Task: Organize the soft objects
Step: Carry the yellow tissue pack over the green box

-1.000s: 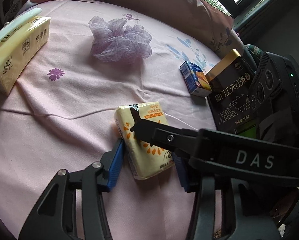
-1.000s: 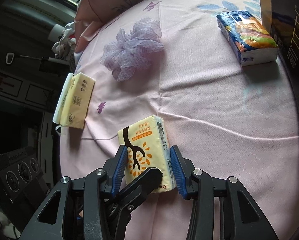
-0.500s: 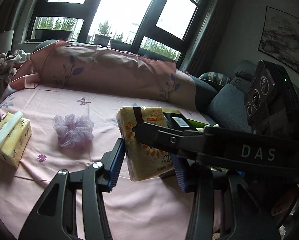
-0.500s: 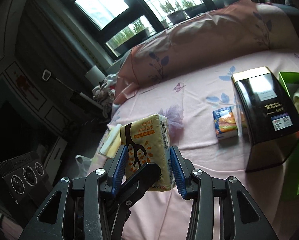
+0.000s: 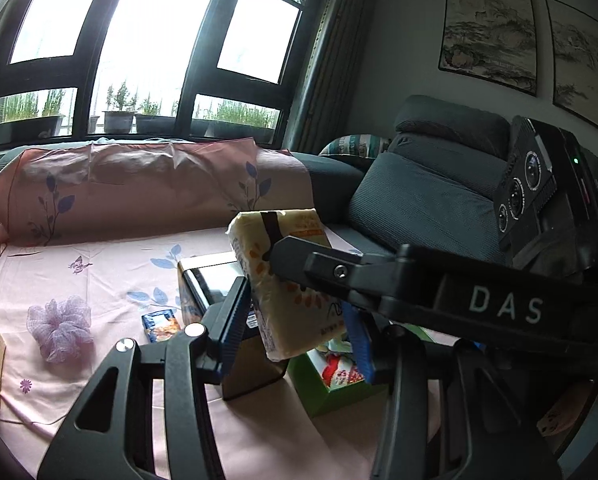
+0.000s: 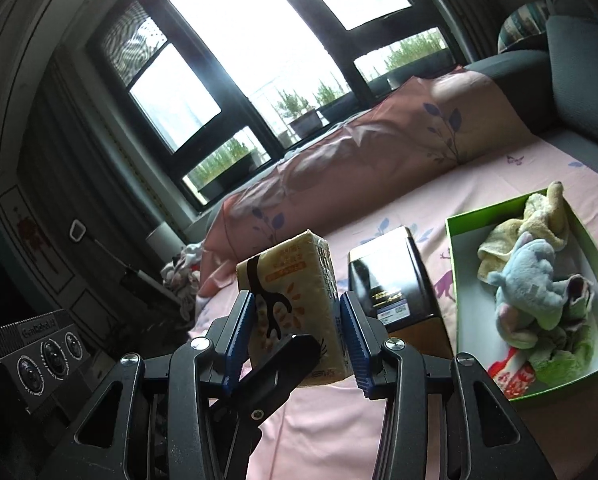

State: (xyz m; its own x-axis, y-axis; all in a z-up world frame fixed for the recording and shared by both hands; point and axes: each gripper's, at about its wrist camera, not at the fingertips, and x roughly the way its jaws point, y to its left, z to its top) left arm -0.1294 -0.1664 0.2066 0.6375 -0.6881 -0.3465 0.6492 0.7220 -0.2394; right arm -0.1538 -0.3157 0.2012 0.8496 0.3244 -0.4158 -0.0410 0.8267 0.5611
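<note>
White capitals "DAS" stand on the black gripper arm (image 5: 499,304) that crosses in front of the yellow tissue pack (image 5: 291,288). The orange band and other print on that tissue pack, seen also from the right wrist, are too small to read. Left of the pack, a black camera unit (image 6: 39,364) bears faint lettering along its top edge, likewise illegible, as are the labels on the black tin (image 6: 395,284).

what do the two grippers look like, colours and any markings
Both the left gripper and the right gripper are matte black skeletal frames with cut-out slots, silver pivot screws and ribbed blue pads on the fingers. White letters "DAS" mark the right one. Each carries a black three-lens camera block.
</note>
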